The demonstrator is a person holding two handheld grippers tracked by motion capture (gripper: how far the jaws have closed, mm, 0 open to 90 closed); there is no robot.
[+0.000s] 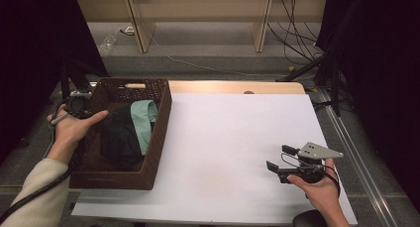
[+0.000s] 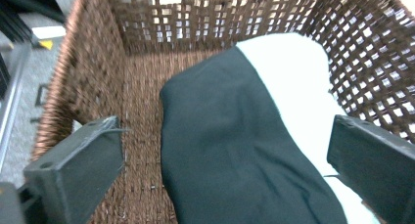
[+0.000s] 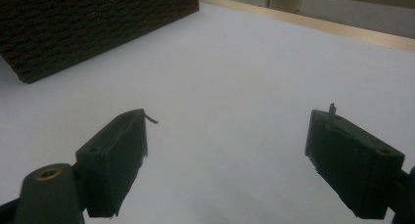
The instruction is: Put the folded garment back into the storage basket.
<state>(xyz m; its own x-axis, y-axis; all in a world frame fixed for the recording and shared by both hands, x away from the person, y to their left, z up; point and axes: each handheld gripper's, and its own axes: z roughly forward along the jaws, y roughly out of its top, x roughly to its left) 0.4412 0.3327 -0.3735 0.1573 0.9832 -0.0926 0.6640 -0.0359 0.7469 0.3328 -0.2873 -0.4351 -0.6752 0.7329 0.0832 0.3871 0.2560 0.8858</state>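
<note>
A brown wicker basket [image 1: 161,123] stands at the left end of the white table [image 1: 233,133]. Inside it lie a dark folded cloth [image 1: 119,135] and a pale mint cloth [image 1: 144,119] partly under it. My left gripper [image 1: 78,106] is held over the basket's left rim. In the left gripper view it [image 2: 225,155] is open above the dark cloth [image 2: 230,136] and the mint cloth [image 2: 293,82], touching neither, within the basket walls [image 2: 147,28]. My right gripper [image 1: 279,157] hovers open over the table's front right; its jaws [image 3: 227,150] are empty, and the basket [image 3: 88,23] lies far off.
A light wooden handle [image 1: 134,85] sits on the basket's far rim. A wooden strip [image 1: 237,86] runs along the table's back edge. Beyond it are shelf legs [image 1: 140,28], floor cables [image 1: 292,33] and a black stand [image 1: 317,63]. Dark curtains flank both sides.
</note>
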